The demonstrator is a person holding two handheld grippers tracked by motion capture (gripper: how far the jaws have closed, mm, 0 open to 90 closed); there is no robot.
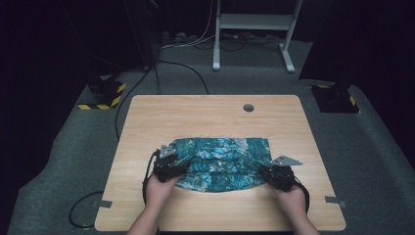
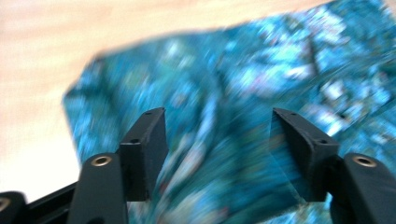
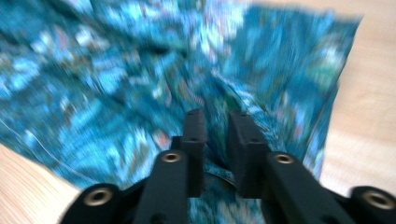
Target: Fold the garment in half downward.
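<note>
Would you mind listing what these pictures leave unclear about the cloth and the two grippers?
- Left gripper view: motion blur smears the teal patterned cloth, so its print and folds are unreadable.
- Right gripper view: the right gripper has a narrow gap over the cloth; blur hides whether the pads pinch fabric.
- High view: the left gripper and its hand cover the cloth's near left corner.
- High view: the cloth's folds are too small to count.

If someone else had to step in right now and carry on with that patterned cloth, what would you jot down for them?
Left gripper: jaws wide open above the teal leaf-patterned fabric cloth, at its left edge; nothing pinched.
Right gripper: jaws narrow, a small gap between them, over the cloth's right edge; whether they pinch a fold is unclear.
Cloth: lies rumpled, apparently folded, near the front of the light wooden table.
Done: cloth roughly doubled over.
Left: likely regrip both ends and smooth or fold again.
</note>
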